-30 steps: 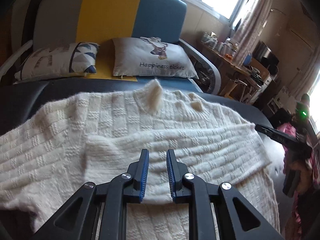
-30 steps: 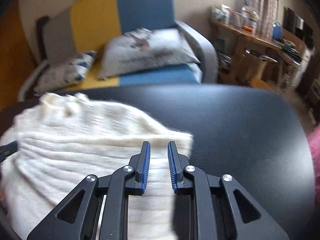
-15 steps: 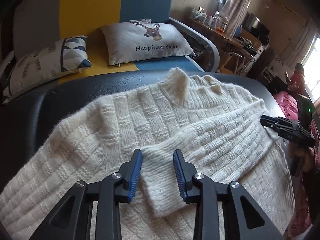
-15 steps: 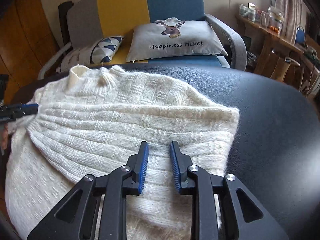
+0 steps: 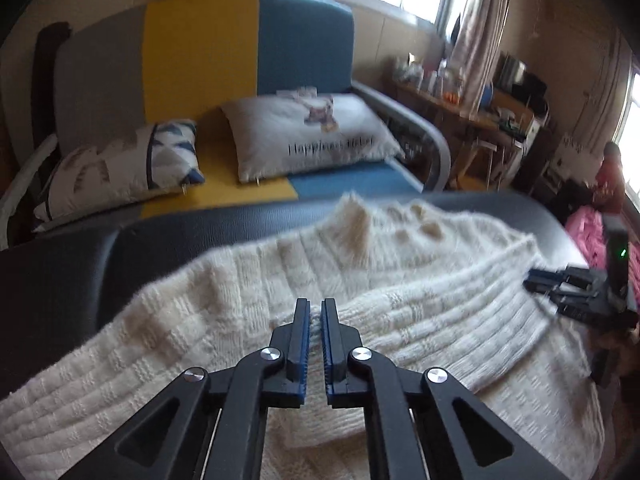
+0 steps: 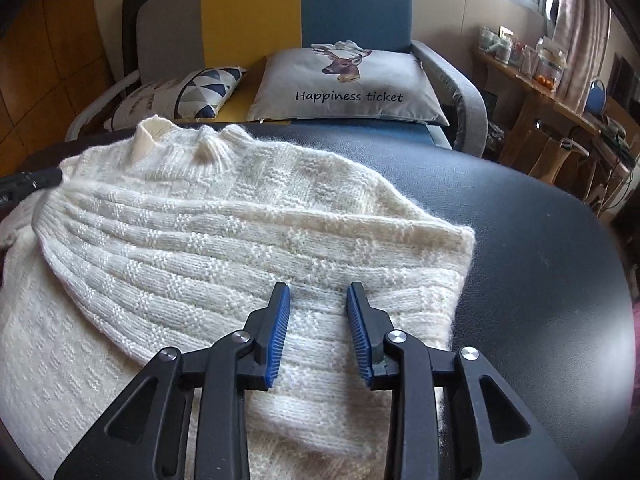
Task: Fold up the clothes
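One cream knitted sweater [image 6: 224,240] lies spread on a dark padded worktop [image 6: 540,248], directly under and ahead of both grippers. Its collar is at the far end from each gripper, and one sleeve is folded across the body, running from the right gripper's far left to end in a cuff just beyond its right fingertip.

The left gripper [image 5: 316,312] has its jaws all but together; the narrow slit between them shows knit behind it, but I cannot tell whether any wool is actually pinched. The right gripper [image 6: 318,300] is partly open and widening, hovering over the folded sleeve with knit showing between the fingers and neither pad pressing on it. In the left view the right gripper sits at the far right, over the sweater's edge.

The sweater looks thick, fuzzy and very soft. It should be light but bulky, likely to sag and stretch when lifted from one point and to cling to itself, so it is unlikely to slip. A pinch needs a good bite of fabric; the ribbed cuff, the hem corners or the shoulder seams look like the firmest places to take hold, preferably two points at once so the fold stays even.

Counted: one sweater, two grippers, two cushions [image 6: 348,84] on one sofa [image 6: 352,4] beyond the worktop.
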